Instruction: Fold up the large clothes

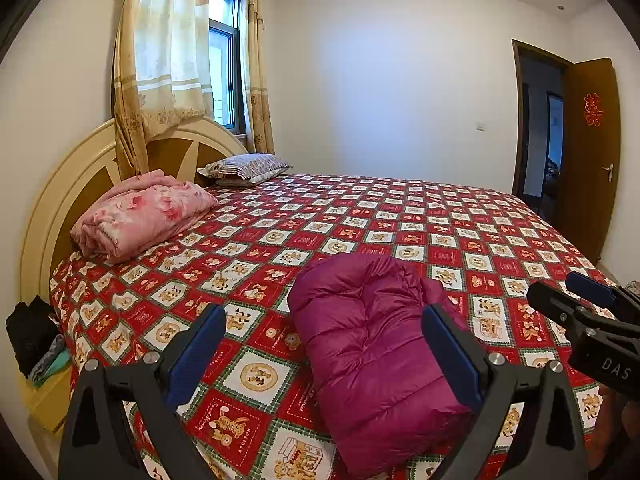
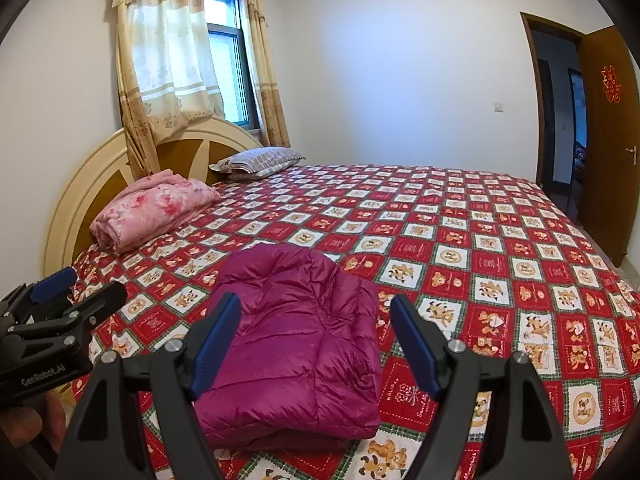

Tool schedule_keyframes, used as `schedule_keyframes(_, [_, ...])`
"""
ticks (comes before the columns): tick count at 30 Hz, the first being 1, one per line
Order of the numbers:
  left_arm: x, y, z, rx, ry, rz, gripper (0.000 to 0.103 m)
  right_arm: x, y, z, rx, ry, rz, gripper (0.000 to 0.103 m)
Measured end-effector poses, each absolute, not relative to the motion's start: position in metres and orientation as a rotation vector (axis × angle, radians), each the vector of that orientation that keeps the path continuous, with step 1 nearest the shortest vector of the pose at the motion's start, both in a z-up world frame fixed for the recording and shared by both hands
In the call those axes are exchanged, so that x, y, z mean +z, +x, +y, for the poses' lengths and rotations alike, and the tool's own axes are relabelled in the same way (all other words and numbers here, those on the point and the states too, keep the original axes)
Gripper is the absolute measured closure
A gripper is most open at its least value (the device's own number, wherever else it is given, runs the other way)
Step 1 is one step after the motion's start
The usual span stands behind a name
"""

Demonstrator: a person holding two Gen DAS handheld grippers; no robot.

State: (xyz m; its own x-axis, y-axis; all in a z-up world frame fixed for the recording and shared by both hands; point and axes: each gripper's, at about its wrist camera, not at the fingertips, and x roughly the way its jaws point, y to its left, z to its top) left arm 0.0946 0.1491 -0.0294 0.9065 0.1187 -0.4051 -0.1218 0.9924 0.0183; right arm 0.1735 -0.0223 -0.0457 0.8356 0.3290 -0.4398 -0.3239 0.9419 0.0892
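Your magenta down jacket point(image 2: 296, 340) lies folded on the bed point(image 2: 480, 248), well short of the pink quilt point(image 2: 152, 208). It looks puffy, light and slick (likely springs back), so pinch a seam edge. Its long axis runs toward that quilt. The left gripper point(image 1: 324, 340) and right gripper point(image 2: 316, 332) hover, fingers spread, empty.

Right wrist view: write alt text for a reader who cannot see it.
A folded magenta puffer jacket lies on a red patchwork bedspread, framed by the open right gripper. The left gripper shows at left; a pink quilt and striped pillow sit by the headboard.
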Motion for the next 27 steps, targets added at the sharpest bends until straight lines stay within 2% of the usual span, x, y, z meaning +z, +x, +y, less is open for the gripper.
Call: schedule_keyframes(27, [-0.0374, 0.1006, 0.1501, 0.133, -0.005, 0.459, 0.005, -0.0462, 0.1752, -0.0223, 0.344, 0.011, 0.473, 0.024])
